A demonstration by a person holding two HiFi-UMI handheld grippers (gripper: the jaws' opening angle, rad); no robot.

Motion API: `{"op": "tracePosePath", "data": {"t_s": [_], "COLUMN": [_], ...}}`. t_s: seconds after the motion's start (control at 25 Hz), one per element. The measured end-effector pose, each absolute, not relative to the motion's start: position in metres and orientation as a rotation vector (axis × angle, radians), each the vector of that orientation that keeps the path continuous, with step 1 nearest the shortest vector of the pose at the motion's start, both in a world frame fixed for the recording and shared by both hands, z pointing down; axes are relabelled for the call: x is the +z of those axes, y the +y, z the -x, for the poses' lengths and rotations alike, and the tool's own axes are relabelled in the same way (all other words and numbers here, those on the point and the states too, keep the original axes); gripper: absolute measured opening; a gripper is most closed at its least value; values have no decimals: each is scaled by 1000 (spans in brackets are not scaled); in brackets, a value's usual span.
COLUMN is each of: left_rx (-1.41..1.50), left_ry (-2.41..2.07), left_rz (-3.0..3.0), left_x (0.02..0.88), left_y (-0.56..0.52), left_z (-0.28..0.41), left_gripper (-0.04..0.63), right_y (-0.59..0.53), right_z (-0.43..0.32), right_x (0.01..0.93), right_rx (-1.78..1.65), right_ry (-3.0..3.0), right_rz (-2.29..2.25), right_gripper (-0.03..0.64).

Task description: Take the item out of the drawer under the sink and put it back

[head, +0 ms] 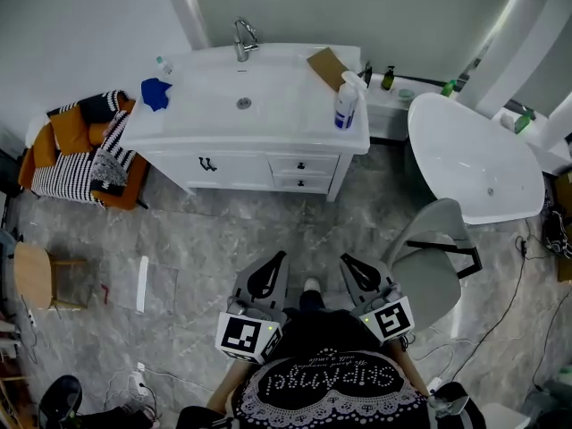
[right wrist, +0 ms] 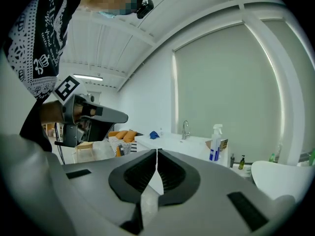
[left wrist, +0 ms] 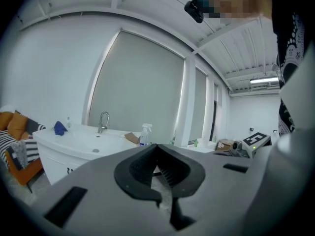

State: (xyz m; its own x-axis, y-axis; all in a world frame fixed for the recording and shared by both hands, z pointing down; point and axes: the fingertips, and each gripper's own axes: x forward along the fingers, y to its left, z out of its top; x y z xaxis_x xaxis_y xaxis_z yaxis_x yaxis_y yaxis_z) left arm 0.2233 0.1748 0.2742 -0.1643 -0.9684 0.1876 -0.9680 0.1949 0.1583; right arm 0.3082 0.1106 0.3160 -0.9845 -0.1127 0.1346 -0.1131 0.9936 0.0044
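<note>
Drawers (head: pixel 301 164), 2 stacked, sit closed under the right end of the sink (head: pixel 277 92); what they hold cannot be seen. On the sink's top a spray bottle (head: pixel 346 104) stands at the right edge, a brown card piece (head: pixel 327 67) lies behind it, and a blue cloth (head: pixel 155 93) lies at the left end. A grey chair (head: pixel 429 262) stands in front of the sink, to its right. The left gripper (head: pixel 280 257) and right gripper (head: pixel 345 260) hover well in front of the sink, apart from the drawers, each with its jaws pressed together on nothing.

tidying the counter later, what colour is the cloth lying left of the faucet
Blue. The cloth shows best in the head view.
</note>
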Motion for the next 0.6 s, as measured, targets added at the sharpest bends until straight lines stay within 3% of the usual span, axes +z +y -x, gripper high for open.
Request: {"op": "tracePosePath", "data": {"t_s": [0.6], "left_rx": [-32], "left_ry": [-2234], "left_rz": [-1697], "left_x": [295], "left_y": [185], "left_z": [-185], "left_gripper": [5], "right_y": [105], "right_z": [-277], "right_x": [333], "right_rx": [98], "right_ry": [-2940], "right_rz": [-104], "right_gripper": [21]}}
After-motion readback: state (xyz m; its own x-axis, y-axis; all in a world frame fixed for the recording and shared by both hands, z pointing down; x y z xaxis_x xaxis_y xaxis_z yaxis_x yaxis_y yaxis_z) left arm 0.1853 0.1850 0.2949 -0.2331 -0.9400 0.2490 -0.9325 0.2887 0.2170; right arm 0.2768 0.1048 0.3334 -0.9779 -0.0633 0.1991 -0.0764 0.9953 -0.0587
